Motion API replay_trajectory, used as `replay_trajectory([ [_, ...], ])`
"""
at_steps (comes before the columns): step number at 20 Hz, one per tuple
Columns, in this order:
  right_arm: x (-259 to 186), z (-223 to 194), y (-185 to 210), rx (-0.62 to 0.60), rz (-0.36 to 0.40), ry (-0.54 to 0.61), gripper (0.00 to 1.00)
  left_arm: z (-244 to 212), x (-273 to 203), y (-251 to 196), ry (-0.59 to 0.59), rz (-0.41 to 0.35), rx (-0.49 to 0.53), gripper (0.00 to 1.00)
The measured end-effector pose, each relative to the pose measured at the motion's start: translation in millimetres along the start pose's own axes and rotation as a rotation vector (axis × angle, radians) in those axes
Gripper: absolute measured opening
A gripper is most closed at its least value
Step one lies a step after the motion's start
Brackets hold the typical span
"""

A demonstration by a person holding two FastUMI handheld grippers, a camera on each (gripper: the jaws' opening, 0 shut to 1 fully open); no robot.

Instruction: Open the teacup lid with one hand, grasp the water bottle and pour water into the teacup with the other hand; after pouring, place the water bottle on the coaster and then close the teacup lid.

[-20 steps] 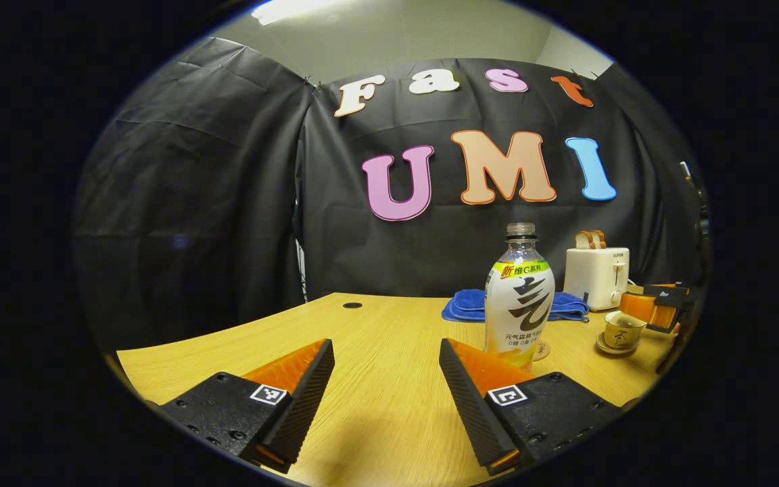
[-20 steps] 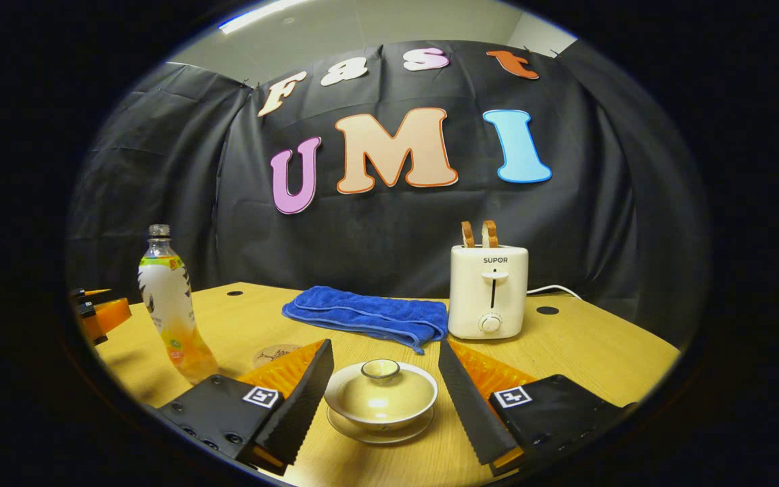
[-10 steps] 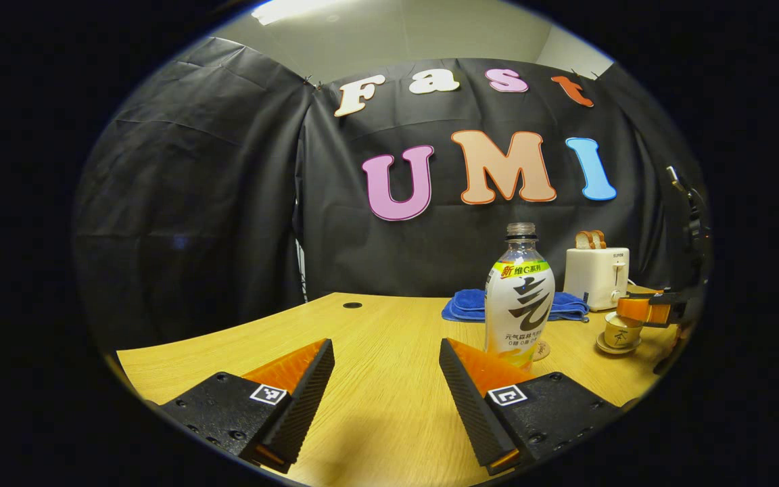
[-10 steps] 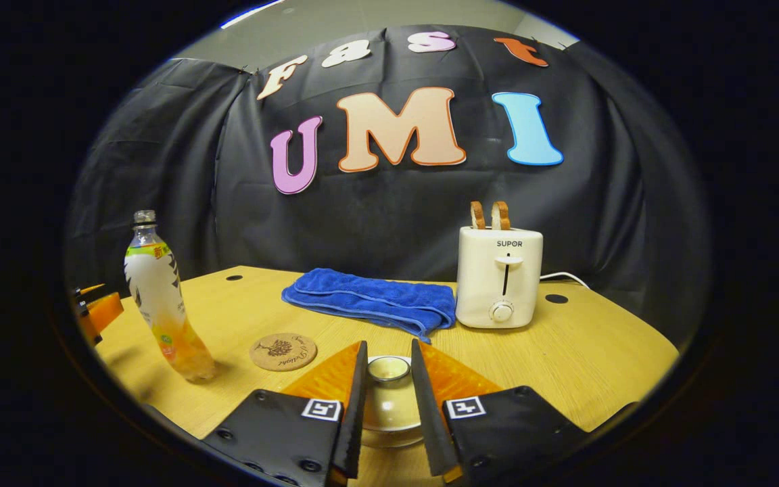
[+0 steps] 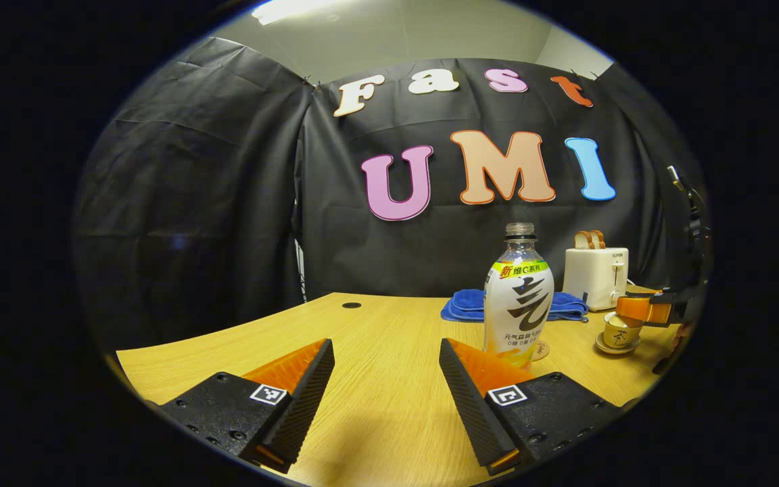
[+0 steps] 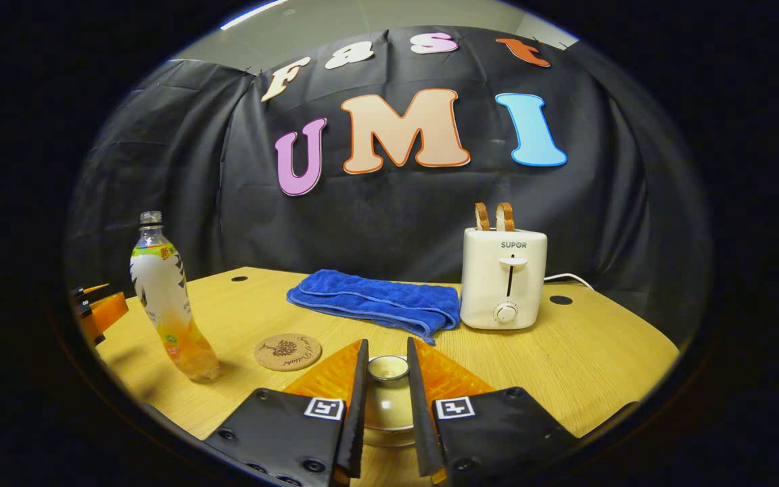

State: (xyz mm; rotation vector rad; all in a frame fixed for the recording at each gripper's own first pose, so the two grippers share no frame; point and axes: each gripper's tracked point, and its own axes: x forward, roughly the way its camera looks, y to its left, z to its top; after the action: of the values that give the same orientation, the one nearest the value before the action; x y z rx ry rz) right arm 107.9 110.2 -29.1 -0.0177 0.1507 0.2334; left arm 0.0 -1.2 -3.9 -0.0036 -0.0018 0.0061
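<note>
My right gripper (image 6: 387, 350) is shut on the knob of the cream teacup lid (image 6: 387, 404), which sits between its fingers at the table's front. In the left gripper view the same teacup (image 5: 618, 333) stands on its saucer at far right, with the right gripper (image 5: 648, 308) over its top. The water bottle (image 5: 519, 297), white-labelled with orange liquid at the bottom, stands upright just beyond my open left gripper (image 5: 386, 348), off its right finger. The bottle (image 6: 166, 297) stands left of the round cork coaster (image 6: 287, 352), apart from it.
A folded blue towel (image 6: 376, 304) lies behind the teacup, and a white toaster (image 6: 504, 284) with two bread slices stands to its right with a cable behind. The left gripper (image 6: 99, 312) shows at the far left edge. The wooden table (image 6: 599, 352) ends near me.
My right gripper came down over the teacup and closed from wide open onto the lid knob, narrowing a little more in the last half second. The left gripper and bottle stayed still.
</note>
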Motion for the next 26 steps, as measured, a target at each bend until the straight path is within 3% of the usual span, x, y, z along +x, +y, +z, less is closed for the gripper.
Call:
replay_trajectory([
  [16, -46, 14, -15, 0.013, -0.036, -0.138, 0.35, -1, -1, -12, -0.004, -0.059, -0.002, 0.9],
  [19, -55, 14, -20, 0.014, -0.05, -0.14, 0.34, -1, -3, -24, -0.006, -0.112, -0.002, 0.9],
  [26, -79, 12, -35, 0.016, -0.082, -0.144, 0.34, -1, -10, -65, -0.011, -0.327, -0.009, 0.9],
])
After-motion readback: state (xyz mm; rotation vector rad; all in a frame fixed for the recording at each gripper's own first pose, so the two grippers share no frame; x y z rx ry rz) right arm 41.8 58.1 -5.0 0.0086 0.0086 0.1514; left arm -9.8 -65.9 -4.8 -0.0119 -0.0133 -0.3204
